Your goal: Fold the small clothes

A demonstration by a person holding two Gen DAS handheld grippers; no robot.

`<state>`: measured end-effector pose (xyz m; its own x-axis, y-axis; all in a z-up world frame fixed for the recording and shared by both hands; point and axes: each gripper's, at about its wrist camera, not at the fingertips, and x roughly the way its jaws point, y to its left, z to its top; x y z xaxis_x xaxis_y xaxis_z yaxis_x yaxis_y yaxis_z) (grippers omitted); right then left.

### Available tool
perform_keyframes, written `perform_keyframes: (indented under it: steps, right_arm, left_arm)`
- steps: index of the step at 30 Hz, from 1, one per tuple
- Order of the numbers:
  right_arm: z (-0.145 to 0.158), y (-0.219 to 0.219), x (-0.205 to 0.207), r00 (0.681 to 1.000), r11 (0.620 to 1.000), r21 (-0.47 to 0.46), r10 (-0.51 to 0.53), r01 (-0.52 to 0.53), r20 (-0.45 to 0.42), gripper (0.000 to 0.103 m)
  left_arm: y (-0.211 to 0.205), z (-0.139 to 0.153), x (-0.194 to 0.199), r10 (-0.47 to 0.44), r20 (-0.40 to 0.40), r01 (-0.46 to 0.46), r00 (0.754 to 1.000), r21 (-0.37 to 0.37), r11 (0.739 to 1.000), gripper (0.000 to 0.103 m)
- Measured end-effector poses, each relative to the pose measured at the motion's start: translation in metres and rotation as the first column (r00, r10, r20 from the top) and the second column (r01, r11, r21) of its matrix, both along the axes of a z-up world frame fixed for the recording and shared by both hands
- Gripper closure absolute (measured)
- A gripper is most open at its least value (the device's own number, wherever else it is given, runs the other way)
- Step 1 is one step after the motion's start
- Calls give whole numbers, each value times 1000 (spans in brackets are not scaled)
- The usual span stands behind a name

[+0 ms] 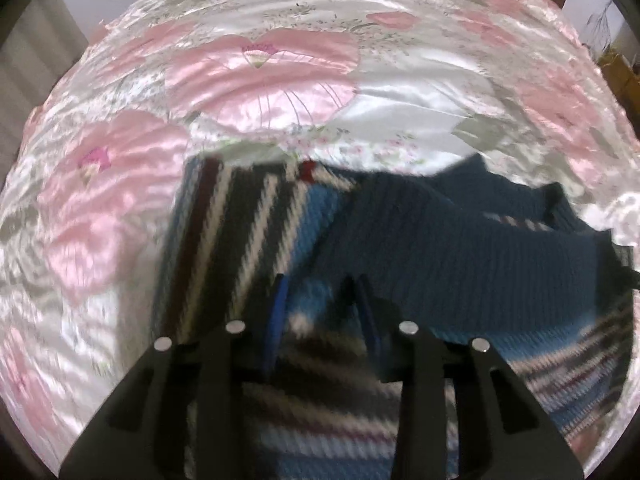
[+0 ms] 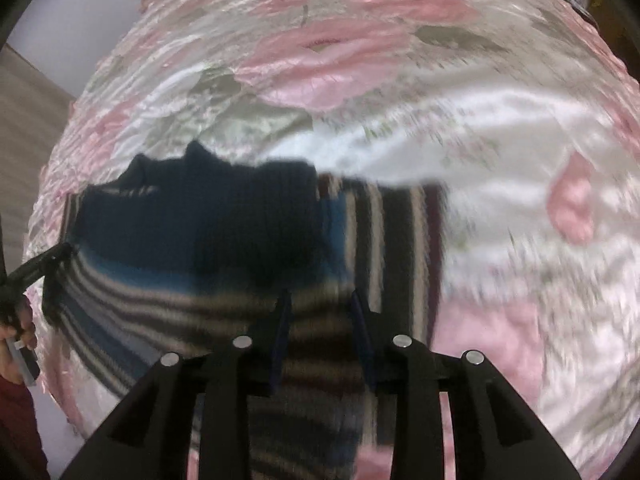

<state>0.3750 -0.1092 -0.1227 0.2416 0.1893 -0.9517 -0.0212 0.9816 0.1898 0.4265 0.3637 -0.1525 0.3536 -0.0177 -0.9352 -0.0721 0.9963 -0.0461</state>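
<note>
A knitted sweater [image 1: 400,240] lies on a bed, on a shiny satin bedspread [image 1: 260,80] printed with large pink flowers and grey leaves. The knit is ribbed: a plain dark navy part, with bands of blue, white, dark grey and maroon stripes around it.

In the left wrist view the left hand-held gripper [image 1: 320,292] points toward 12 o'clock over the sweater, its two blue-edged fingers spread apart with striped knit showing between them, gripping nothing. The navy part sits at 2 o'clock from it.

In the right wrist view the right hand-held gripper [image 2: 322,308] is likewise open above the striped knit, and the navy part [image 2: 224,216] lies at 10 o'clock. Only this view shows a person's hand [image 2: 18,332] at 9 o'clock at the frame edge, holding the other black gripper beside the sweater's edge. Both views are motion-blurred.
</note>
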Motion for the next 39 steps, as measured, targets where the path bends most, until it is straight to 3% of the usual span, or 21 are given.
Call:
perform_keyframes:
  steps: [4,7,13,18,24,30,35,39]
  right_arm:
    - [7,-1,-33,1000,1000,-10,4,-4,-3,70]
    - [8,-7,-49,1000,1000,-9,-9,9,-5,62]
    - [-1,-19,-58,999,999,-45,-33,31,-30,47]
    - [-19,-26,-56,996,999,7,-35,36,-79,38]
    - [-41,-25,-54,992,997,57,-36,43,-125,34]
    - [-54,-12,-51,991,1000,18,-2,5,-133,26]
    - [-53,1,-51,993,999,-22,30,-32,-110,29]
    - [-48,7,-54,993,998,2,61,-61,-97,49]
  left_arm:
    - [-13,16,-34,-23,40,23,999,-6,1000,59]
    - [-24,24,-56,-49,47,52,998,-70,996,54]
    - [-41,18,-84,-89,24,90,996,-78,993,52]
    - [-48,5,-85,-91,4,91,996,-73,993,52]
    - [-52,-8,-81,-95,2,95,995,-41,995,52]
    - [-52,-12,-81,-102,4,102,995,-40,994,49]
    - [-54,-13,-84,-105,14,105,994,-30,994,48]
    - [-58,-14,-86,-118,24,118,993,-17,993,44]
